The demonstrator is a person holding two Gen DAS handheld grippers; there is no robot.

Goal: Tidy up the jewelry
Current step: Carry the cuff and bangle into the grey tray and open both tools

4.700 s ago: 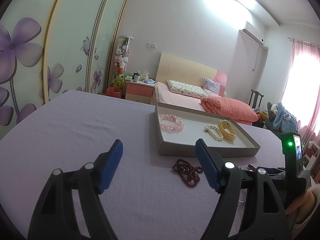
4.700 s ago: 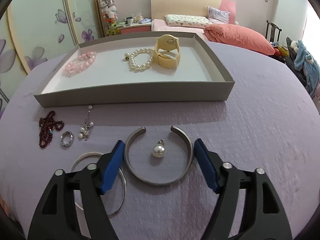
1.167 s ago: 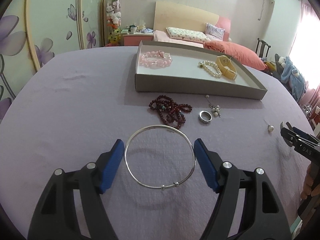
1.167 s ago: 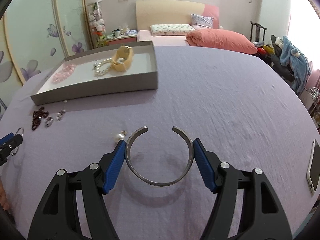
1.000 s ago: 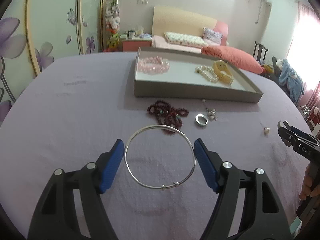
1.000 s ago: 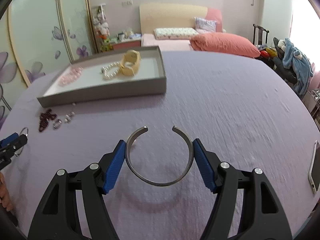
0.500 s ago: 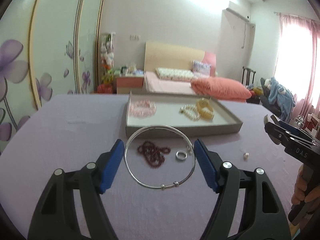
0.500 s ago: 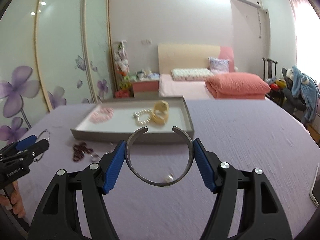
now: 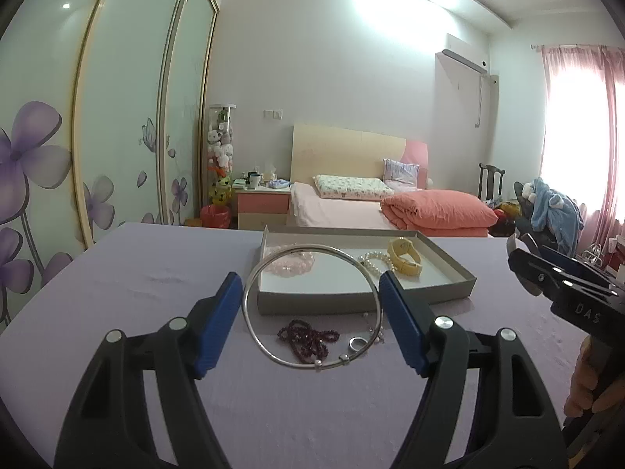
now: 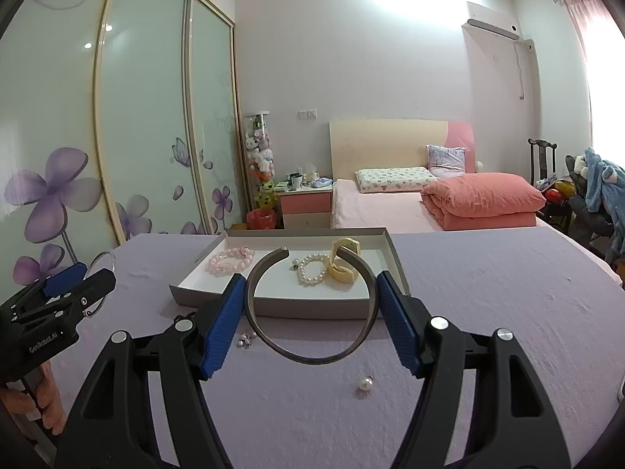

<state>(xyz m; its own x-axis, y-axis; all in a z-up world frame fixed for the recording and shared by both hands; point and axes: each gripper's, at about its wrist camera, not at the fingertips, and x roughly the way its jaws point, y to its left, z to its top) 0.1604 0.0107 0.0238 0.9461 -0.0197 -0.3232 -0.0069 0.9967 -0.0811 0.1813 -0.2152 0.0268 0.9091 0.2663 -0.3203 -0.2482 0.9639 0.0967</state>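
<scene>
My left gripper (image 9: 310,305) is shut on a thin silver bangle (image 9: 250,314) and holds it above the purple table, in front of the grey tray (image 9: 363,301). My right gripper (image 10: 311,305) is shut on a dark open cuff bracelet (image 10: 308,356), also raised before the tray (image 10: 312,306). The tray holds a pink bead bracelet (image 10: 230,260), a pearl bracelet (image 10: 312,267) and a yellow watch (image 10: 343,262). On the cloth lie a dark red bead string (image 9: 306,338), a ring (image 9: 356,344), an earring (image 10: 247,339) and a pearl pendant (image 10: 366,383).
The table has a purple cloth (image 10: 488,312). Behind it are a bed with a salmon quilt (image 10: 480,199), a pink nightstand (image 10: 306,201), floral sliding wardrobe doors (image 10: 136,136) and a chair with clothes (image 10: 601,191). The other gripper shows at each view's edge.
Both grippers have closed on their bracelets, lifted them off the cloth and tilted up toward the tray. The views now look level across the room.
</scene>
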